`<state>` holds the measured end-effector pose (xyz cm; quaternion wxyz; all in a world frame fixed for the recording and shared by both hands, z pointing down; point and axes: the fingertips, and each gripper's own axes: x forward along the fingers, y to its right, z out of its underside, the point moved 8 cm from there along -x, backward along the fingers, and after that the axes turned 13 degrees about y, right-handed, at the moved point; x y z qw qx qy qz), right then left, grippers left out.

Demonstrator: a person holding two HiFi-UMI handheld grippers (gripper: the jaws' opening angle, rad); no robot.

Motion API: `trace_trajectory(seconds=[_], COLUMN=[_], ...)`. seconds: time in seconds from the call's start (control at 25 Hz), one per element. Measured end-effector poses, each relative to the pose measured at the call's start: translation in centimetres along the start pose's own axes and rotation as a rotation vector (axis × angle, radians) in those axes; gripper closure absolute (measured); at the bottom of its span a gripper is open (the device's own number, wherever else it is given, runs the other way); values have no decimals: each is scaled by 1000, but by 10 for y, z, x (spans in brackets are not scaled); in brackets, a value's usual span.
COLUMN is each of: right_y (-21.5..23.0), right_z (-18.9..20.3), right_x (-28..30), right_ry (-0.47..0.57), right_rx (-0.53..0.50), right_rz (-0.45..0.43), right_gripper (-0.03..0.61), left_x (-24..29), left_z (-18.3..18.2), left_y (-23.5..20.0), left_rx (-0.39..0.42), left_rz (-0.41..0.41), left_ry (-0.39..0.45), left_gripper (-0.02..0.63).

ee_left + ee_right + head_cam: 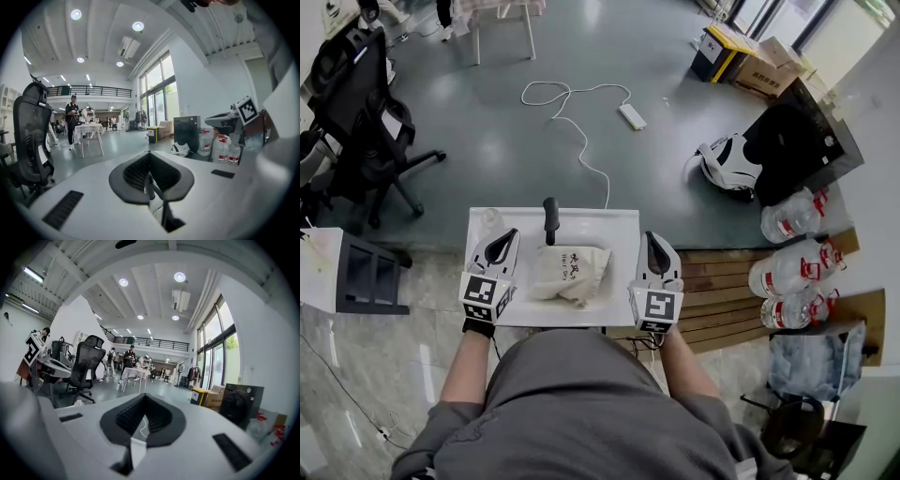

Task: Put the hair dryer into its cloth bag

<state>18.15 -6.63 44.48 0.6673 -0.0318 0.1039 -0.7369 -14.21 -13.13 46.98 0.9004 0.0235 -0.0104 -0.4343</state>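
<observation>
Left claw [501, 244] and right claw [655, 247] are pinched shut and hold nothing.
Between them, on the table [620, 225], lies the bag [570, 273] with the dryer [550, 220] seemingly inside and its black handle poking out. The bag looks soft and floppy, so pinch its loose top. The dryer looks hard and heavier, so grab its handle. Dark print on the bag is too small to read.
</observation>
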Motion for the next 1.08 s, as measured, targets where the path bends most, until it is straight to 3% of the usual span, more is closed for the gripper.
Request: trace_trajectory(seconds=[1.08], right_y=[-1], right_z=[4], right_x=[0], right_ry=[-21], right_rx=[10], right_rz=[-4], right_gripper=[578], left_x=[3], left_z=[-3], left_y=[-2], left_rx=[-2], left_rz=[7], left_ry=[-6], left_gripper=[614])
